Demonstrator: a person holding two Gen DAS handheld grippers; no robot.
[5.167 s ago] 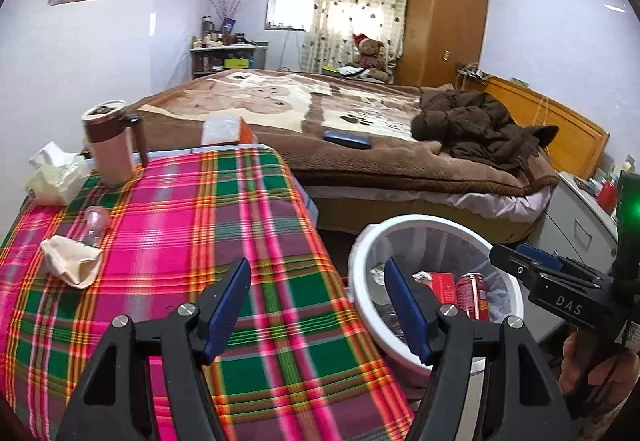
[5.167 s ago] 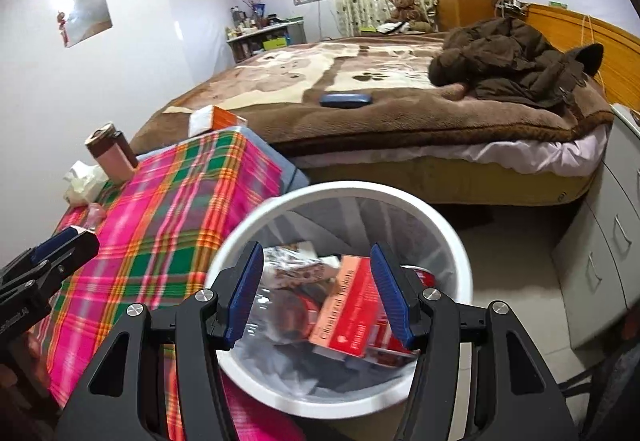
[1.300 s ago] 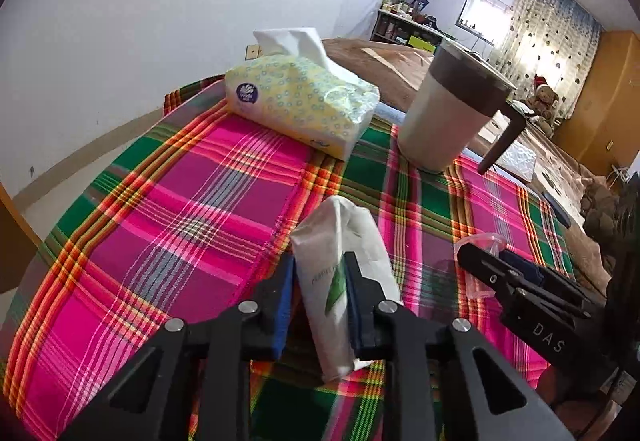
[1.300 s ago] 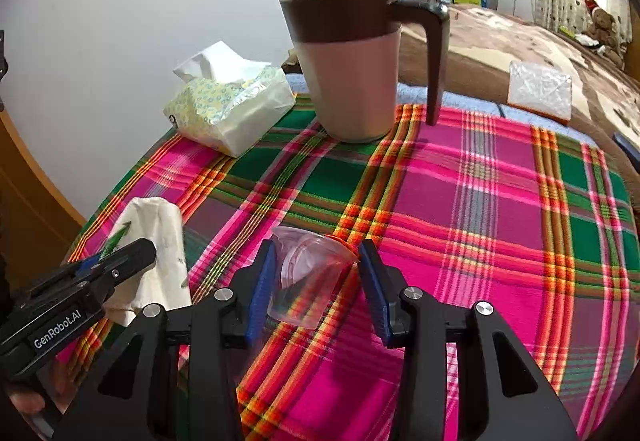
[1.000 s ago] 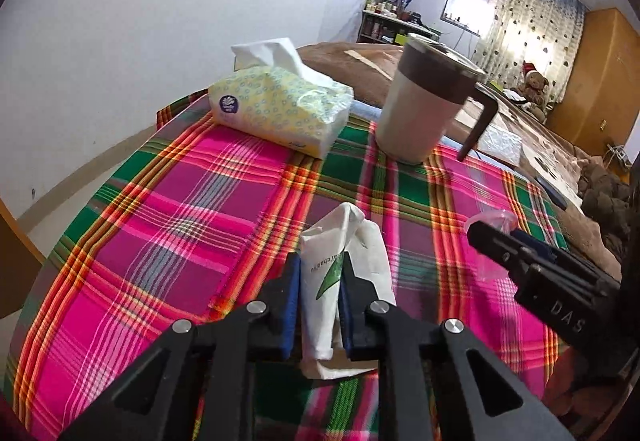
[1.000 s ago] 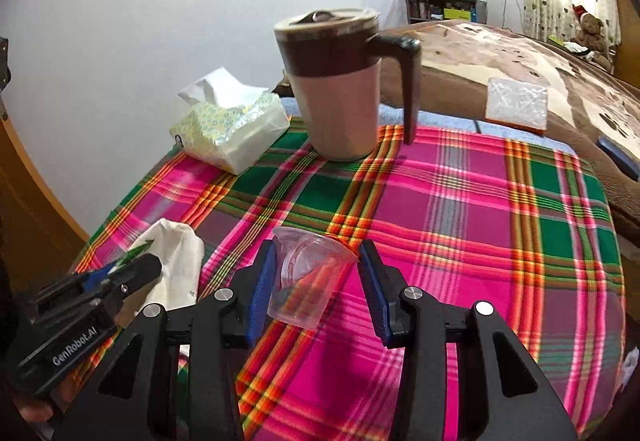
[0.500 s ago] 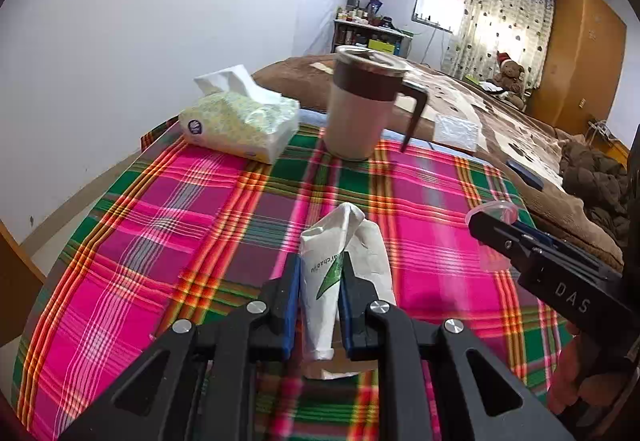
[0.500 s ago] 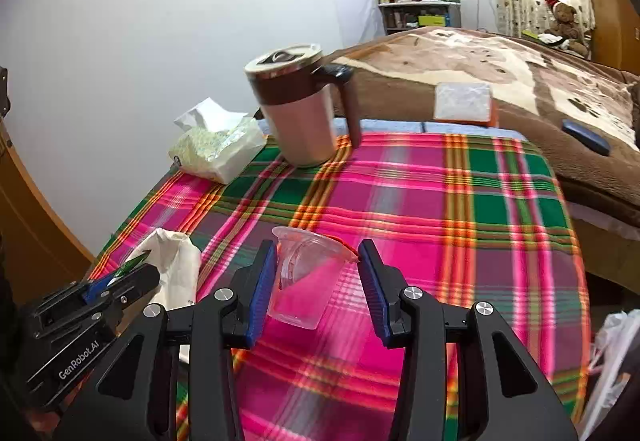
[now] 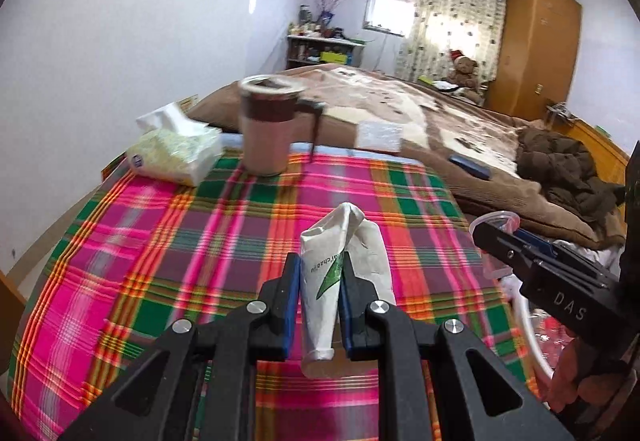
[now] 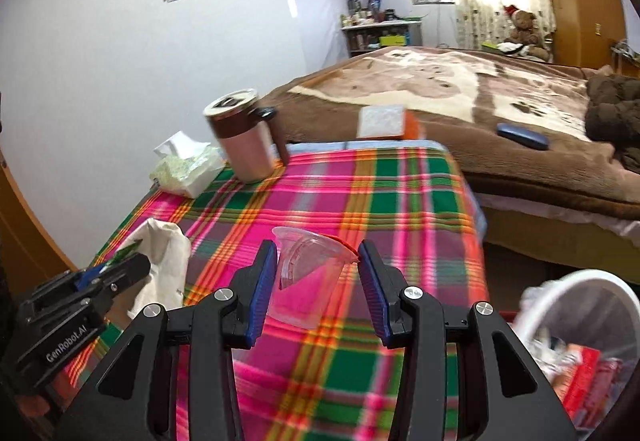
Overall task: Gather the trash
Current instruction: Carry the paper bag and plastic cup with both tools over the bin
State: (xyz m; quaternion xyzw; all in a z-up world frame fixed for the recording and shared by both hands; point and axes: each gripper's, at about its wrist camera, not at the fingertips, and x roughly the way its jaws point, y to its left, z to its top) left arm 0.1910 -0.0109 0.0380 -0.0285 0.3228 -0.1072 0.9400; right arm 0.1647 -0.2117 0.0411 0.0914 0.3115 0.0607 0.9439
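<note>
My left gripper is shut on a crumpled white paper bag with green print, lifted above the plaid tablecloth. The bag also shows at the left of the right wrist view, held by the left gripper. My right gripper is shut on a clear plastic cup with a red bit at its rim, held tilted above the cloth. In the left wrist view that cup peeks out past the right gripper. A white trash bin with trash inside stands low at the right.
At the table's far end stand a brown-and-pink lidded mug and a tissue pack. Beyond lies a bed with a brown blanket, a small white box, a dark blue case and a brown jacket. The bin's rim shows beside the table.
Both grippers have drawn back and risen from the table's far end, carrying the bag and the cup. The mug and tissues look farther away, and the trash bin has come into the right wrist view.
</note>
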